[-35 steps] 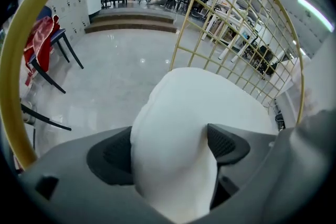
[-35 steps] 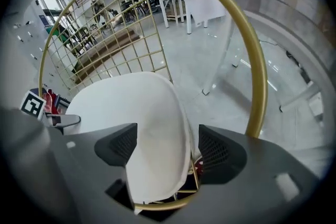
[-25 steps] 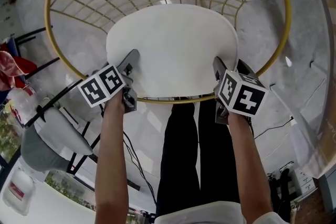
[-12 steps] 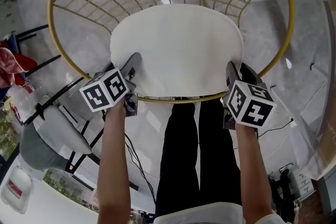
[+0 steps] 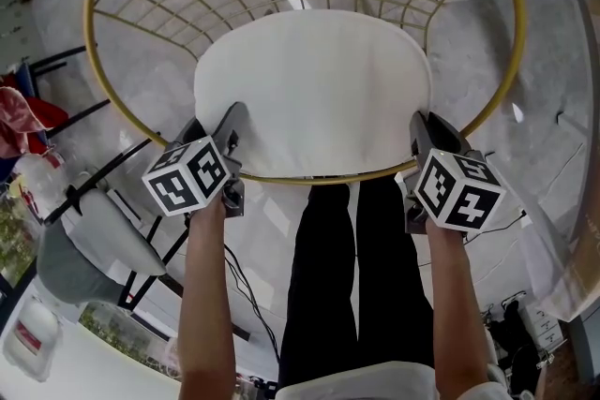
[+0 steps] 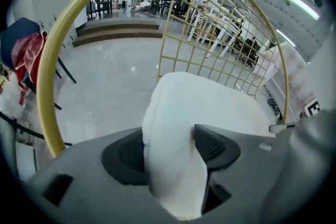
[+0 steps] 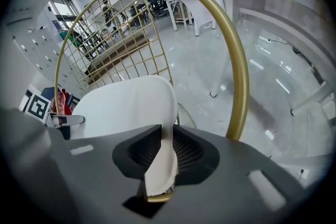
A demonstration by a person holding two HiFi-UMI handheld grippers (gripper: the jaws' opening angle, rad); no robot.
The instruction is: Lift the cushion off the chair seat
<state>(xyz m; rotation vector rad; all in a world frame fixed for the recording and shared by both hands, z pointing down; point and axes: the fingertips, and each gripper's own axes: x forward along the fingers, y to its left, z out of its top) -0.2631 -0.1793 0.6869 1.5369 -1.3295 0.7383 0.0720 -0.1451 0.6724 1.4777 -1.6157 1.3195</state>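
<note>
A round white cushion (image 5: pixel 314 89) lies on the seat of a gold wire chair (image 5: pixel 309 175). My left gripper (image 5: pixel 228 128) holds the cushion's near-left edge, and my right gripper (image 5: pixel 420 134) holds its near-right edge. Both pairs of jaws have just been closing. In the left gripper view the thick cushion (image 6: pixel 210 107) edge is bunched between the pads of the left gripper (image 6: pixel 170 149). In the right gripper view the cushion (image 7: pixel 126 105) edge is squeezed thin between the pads of the right gripper (image 7: pixel 163 152).
The chair's gold rim (image 6: pixel 52 60) and wire back curve round the cushion's far side. The person's legs in black trousers (image 5: pixel 328 276) stand right below the front rim. A grey chair (image 5: pixel 66 258), a red cloth (image 5: pixel 19 117) and floor cables lie at the left.
Both grippers' jaws have narrowed onto the cushion's near edge. The right gripper sits slightly further right along that edge. The cushion still lies on the seat.
</note>
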